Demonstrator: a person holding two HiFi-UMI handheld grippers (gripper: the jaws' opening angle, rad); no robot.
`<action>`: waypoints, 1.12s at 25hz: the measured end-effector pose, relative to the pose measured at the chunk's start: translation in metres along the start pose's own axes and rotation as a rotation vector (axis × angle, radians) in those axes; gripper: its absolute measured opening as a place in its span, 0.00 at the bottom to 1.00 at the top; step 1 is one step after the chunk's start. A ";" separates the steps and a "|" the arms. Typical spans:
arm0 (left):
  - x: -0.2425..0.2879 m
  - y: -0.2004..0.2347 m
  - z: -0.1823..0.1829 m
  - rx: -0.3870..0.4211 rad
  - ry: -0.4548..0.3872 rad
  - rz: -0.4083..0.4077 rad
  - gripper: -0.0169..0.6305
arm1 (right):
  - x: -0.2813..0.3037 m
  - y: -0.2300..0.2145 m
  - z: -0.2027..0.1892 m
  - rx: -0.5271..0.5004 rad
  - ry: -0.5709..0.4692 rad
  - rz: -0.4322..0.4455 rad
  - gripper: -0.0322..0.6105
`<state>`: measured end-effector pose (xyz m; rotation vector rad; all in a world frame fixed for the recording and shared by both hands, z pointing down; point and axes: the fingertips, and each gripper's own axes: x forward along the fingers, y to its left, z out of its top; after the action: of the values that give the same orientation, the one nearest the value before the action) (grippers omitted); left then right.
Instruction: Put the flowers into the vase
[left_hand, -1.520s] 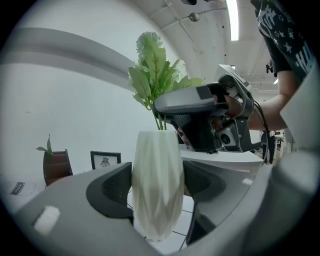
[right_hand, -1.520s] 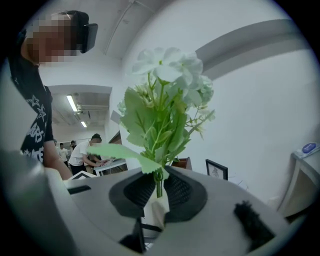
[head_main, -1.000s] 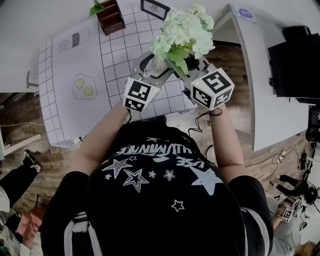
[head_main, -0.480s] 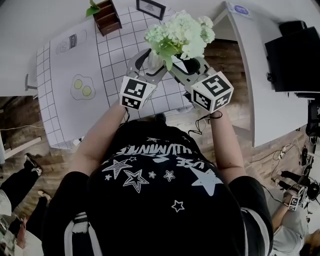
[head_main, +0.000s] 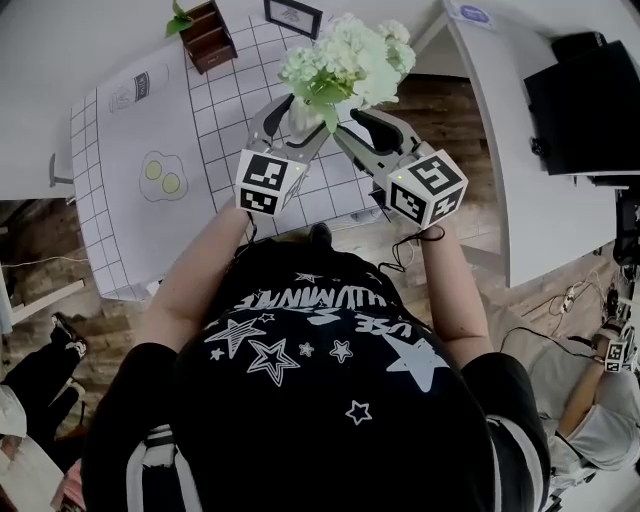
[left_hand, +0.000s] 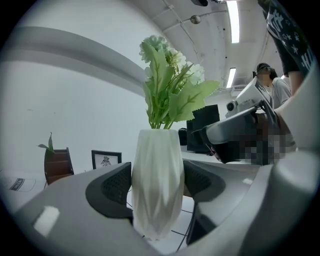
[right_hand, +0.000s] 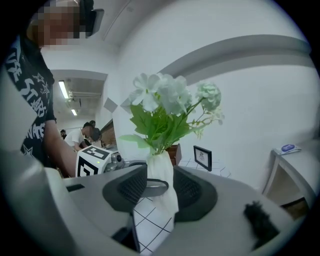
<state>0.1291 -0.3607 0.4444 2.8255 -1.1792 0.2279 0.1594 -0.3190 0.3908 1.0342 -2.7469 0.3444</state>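
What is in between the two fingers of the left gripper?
The white vase, with the flowers standing in it, sits between the left gripper's fingers, which are closed on its sides. The left gripper view shows this.

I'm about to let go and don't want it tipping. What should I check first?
1. White flowers with green leaves seated in the white faceted vase: ok, the stems enter its mouth.
2. Left gripper on the vase: ok, its pads press both sides.
3. Right gripper clear of the stems: ok, its jaws are apart and grip nothing.
4. Vase upright: ok, judging by the left gripper view.
5. Vase base resting on the checked tablecloth: cannot tell, since no view shows contact.
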 end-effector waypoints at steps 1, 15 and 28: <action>0.000 0.000 0.000 -0.001 0.003 0.002 0.54 | -0.001 0.000 -0.001 -0.001 0.003 0.000 0.31; -0.006 0.001 -0.003 -0.008 0.011 0.067 0.56 | -0.010 -0.013 -0.015 0.034 0.028 0.044 0.31; -0.058 0.012 -0.011 -0.177 -0.008 0.300 0.62 | -0.011 -0.019 -0.024 0.052 0.023 0.122 0.31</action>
<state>0.0792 -0.3274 0.4459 2.4948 -1.5402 0.1202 0.1822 -0.3192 0.4136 0.8705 -2.8006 0.4454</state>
